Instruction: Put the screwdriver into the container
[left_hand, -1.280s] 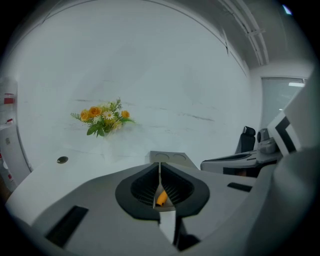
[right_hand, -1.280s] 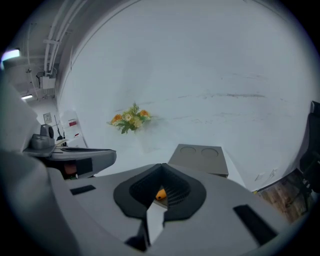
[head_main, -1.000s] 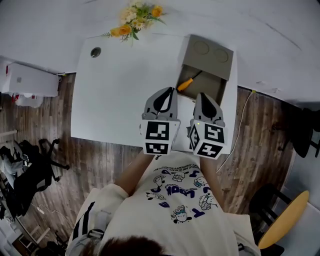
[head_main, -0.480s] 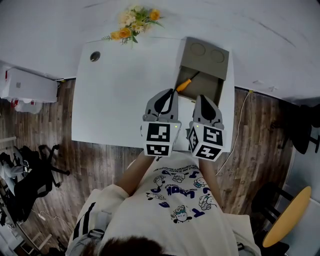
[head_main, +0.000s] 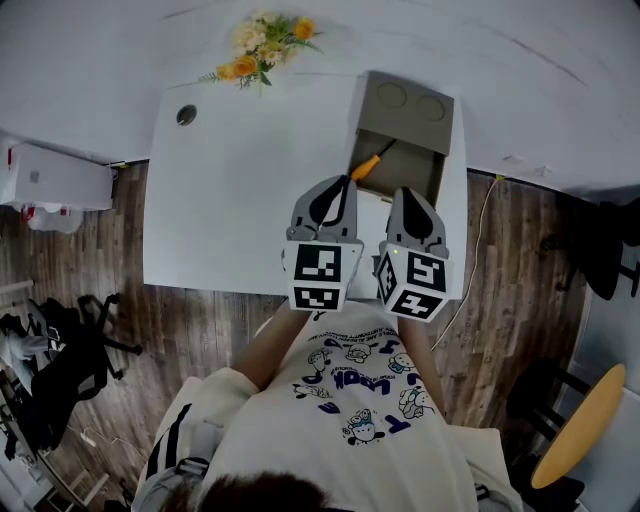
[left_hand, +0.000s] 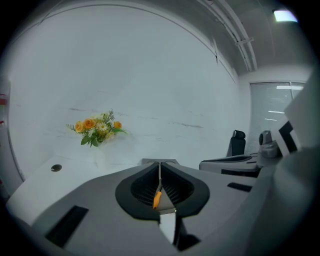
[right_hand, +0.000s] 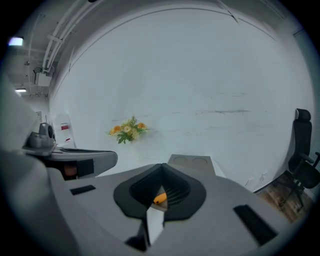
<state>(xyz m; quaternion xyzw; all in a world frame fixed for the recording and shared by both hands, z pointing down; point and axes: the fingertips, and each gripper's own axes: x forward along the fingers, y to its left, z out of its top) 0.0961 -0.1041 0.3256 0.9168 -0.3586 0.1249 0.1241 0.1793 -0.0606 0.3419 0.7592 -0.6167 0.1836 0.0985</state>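
The screwdriver has an orange handle and a dark shaft. It lies slanted at the left rim of the open grey container, shaft pointing inward. The container stands at the far right of the white table, its lid folded back. My left gripper is shut, its tip just short of the handle. My right gripper is shut at the container's near edge and holds nothing. The orange handle shows small through the gap under the left gripper. It also shows as the handle under the right gripper.
A bunch of orange and white flowers lies at the table's far edge. A round cable hole sits in the far left corner. A cable hangs off the right side, over wooden floor. A black office chair stands at the right.
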